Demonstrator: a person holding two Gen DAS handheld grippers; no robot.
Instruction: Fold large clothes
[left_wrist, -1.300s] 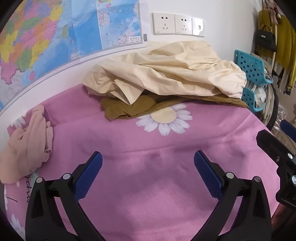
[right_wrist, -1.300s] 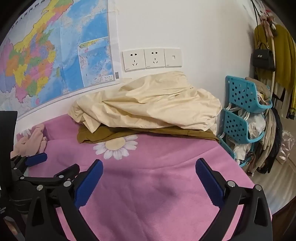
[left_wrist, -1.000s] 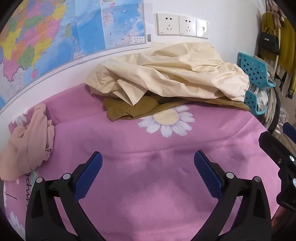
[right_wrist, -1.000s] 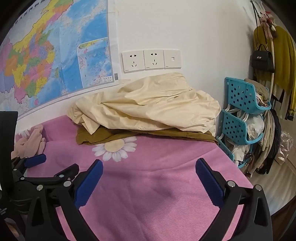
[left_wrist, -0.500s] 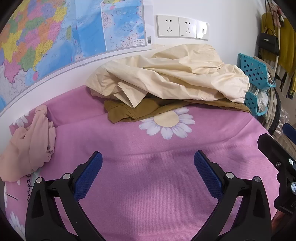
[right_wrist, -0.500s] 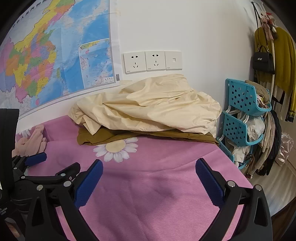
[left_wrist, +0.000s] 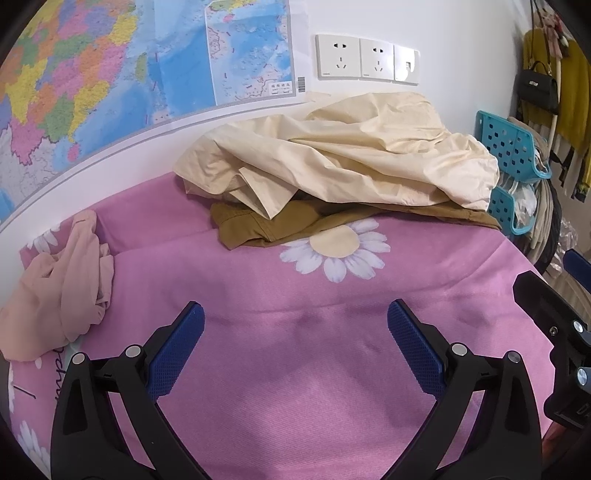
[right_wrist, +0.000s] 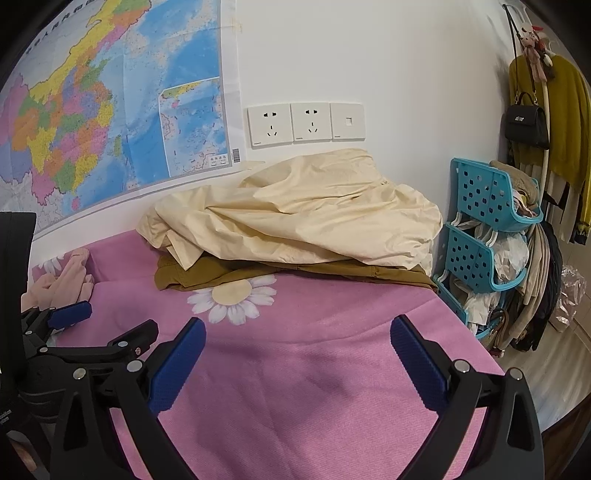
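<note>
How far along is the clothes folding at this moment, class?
Nothing looks folded yet. The cream garment lies crumpled on the brown garment by the wall, and the pink garment is bunched at the side. The left gripper and right gripper are open and empty above the pink cloth. All folding remains.

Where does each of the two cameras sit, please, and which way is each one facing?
Left wrist view: sits on the left tongs, facing across the pink daisy-print bedspread toward the crumpled cream cotton garment; its own open blue-padded fingers show, the right tongs at the right edge.
Right wrist view: sits on the right tongs, facing the same wall; its open fingers show, the left tongs at its left.
Shared: cream garment, olive-brown garment beneath it, colourful wall map, white wall sockets, turquoise plastic rack.
</note>
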